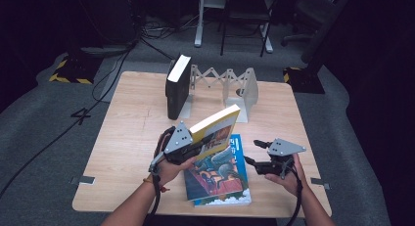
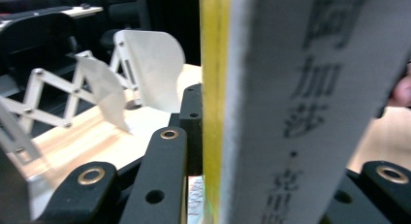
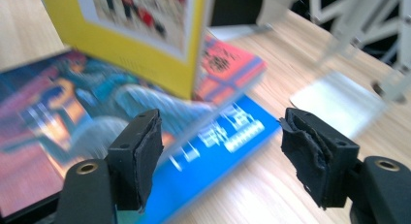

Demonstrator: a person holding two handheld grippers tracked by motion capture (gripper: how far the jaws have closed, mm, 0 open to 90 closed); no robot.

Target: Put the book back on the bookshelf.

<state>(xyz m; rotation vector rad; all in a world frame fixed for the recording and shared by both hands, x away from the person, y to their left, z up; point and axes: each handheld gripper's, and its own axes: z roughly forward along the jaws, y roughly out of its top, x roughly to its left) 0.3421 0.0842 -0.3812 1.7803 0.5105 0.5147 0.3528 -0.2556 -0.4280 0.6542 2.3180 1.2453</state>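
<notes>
My left gripper (image 1: pixel 204 144) is shut on a yellow book (image 1: pixel 215 125), held tilted up above the table near its front middle. In the left gripper view the book's spine (image 2: pixel 300 112) with printed characters stands upright between the black jaws. Under it an illustrated book (image 1: pixel 218 174) lies flat on a blue book (image 1: pixel 238 150). To the right of this stack my right gripper (image 1: pixel 252 151) is open. In the right gripper view its gripper (image 3: pixel 220 146) has nothing between the pads (image 3: pixel 145 156), with the blue book (image 3: pixel 218 136) just beyond and the yellow book (image 3: pixel 131 35) hanging above.
A white folding book rack (image 1: pixel 222 79) stands at the back middle of the wooden table (image 1: pixel 132 138), with a black book (image 1: pixel 176 86) upright at its left end. The rack's white plates (image 2: pixel 145 69) show ahead in the left gripper view. Chairs and cables lie beyond the table.
</notes>
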